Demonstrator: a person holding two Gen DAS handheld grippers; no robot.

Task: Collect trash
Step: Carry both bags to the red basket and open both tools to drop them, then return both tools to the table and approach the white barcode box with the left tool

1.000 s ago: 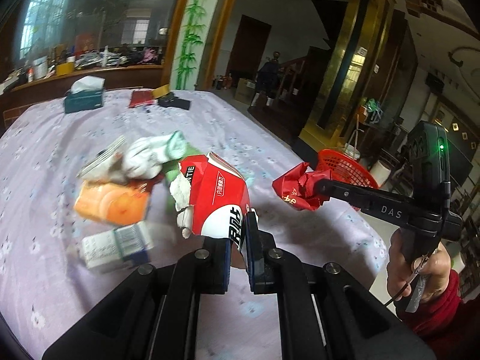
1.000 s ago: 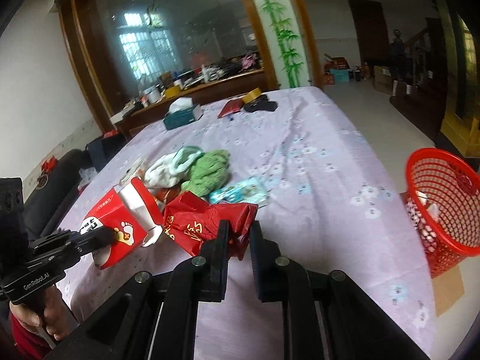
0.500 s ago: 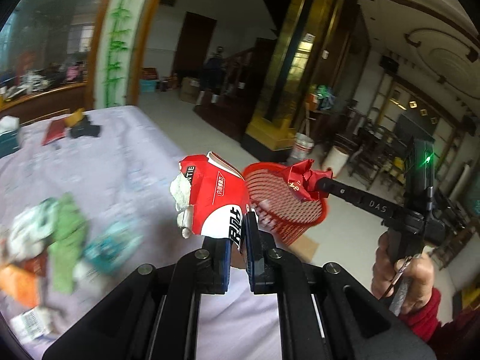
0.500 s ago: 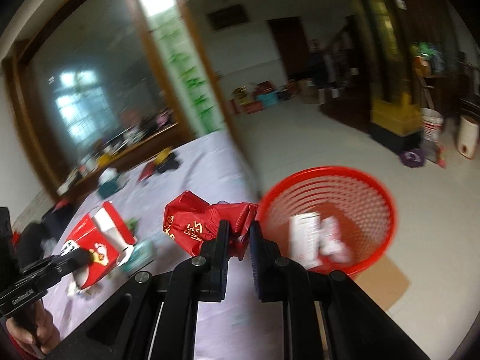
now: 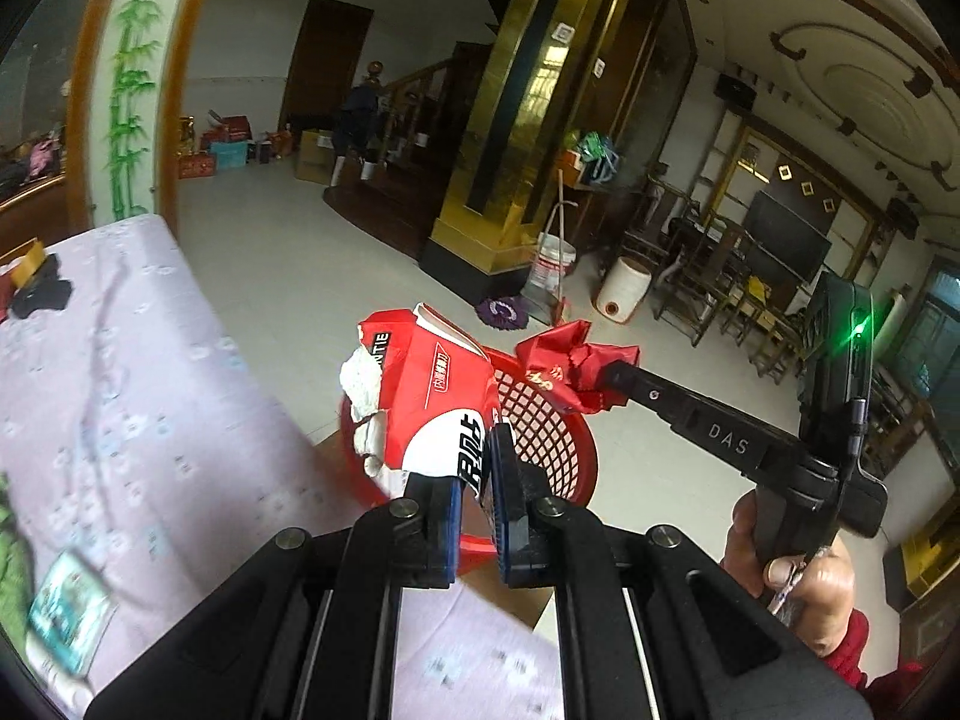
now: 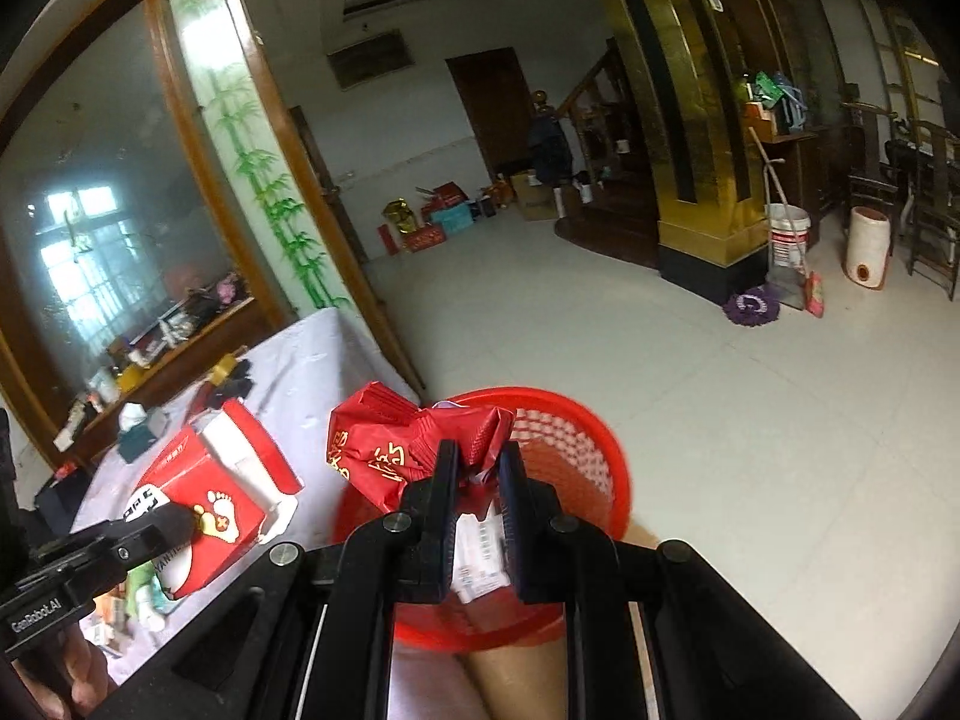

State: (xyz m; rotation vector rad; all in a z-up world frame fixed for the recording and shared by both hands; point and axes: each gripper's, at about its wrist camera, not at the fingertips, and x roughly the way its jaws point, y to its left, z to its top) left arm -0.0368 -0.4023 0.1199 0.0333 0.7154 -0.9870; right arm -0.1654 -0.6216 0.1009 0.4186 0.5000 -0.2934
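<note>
- Red mesh made up the basket (image 6: 606,462), which stood on the floor just off the table (image 5: 120,360) edge; both loads hung over or near its rim.
- The left gripper (image 5: 477,480) was clamped narrow on a carton (image 5: 432,396) by its lower corner. Judged: so thin a bite could let it swing and drop onto the rim, not inside.
- The right gripper (image 6: 477,468) pinched a crumpled wrapper (image 6: 408,438) above the basket. Light foil could cling to a pad or drift out on release.
- Both loads sat close together; released together, they might collide.
- A bump could tip the light basket.
- More litter (image 5: 66,606) lay by the table's near edge.
</note>
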